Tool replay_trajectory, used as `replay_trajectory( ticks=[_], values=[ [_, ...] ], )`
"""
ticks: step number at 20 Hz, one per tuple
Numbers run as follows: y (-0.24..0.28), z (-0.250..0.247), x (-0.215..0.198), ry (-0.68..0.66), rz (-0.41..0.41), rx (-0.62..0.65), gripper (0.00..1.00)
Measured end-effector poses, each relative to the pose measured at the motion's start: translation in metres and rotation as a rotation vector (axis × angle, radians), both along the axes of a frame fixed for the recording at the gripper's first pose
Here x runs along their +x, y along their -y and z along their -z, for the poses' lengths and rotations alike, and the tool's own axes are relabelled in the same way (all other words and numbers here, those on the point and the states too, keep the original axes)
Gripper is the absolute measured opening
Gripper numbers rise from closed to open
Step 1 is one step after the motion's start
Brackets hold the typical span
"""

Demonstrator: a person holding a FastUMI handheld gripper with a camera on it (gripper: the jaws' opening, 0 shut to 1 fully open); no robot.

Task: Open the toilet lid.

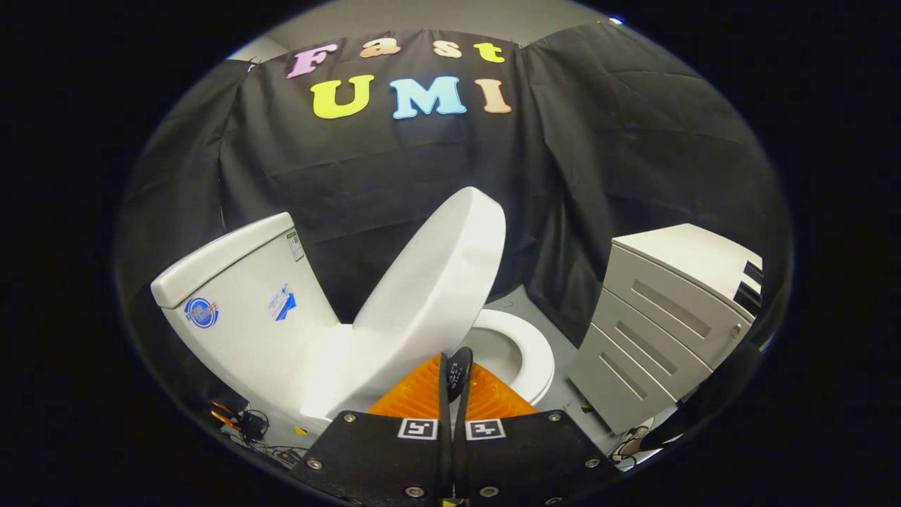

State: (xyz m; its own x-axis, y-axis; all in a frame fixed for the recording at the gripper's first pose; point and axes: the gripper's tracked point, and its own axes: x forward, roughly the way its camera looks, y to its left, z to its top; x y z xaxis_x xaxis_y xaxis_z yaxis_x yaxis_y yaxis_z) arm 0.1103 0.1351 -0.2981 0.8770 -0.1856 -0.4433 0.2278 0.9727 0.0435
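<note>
A white toilet stands just ahead of the fingers, its tank (239, 310) leaning off to the left. The white lid (429, 282) is raised and stands steeply tilted, its underside facing the bowl. The seat ring and bowl (531, 352) lie uncovered to the right of the lid. My gripper (454, 362) is shut, its orange fingers (415, 394) pressed together with nothing between them. The fingertips sit against the lid's lower edge, at the near side of the bowl; whether they touch the lid I cannot tell.
A grey drawer cabinet (669, 317) stands close to the right of the bowl. Cables and small plugs (246, 426) lie on the floor by the tank's base. The black cloth wall (380, 155) closes the space behind the toilet.
</note>
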Motion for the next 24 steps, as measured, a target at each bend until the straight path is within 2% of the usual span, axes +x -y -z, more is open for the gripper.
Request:
replay_trajectory(
  ticks=[11, 15, 24],
  values=[
    [-0.034, -0.027, 0.007, 0.026, -0.019, -0.125, 0.00],
    [-0.045, -0.034, 0.008, 0.048, 0.001, -0.141, 0.00],
    [-0.078, -0.051, 0.013, 0.064, -0.031, -0.243, 0.00]
  ],
)
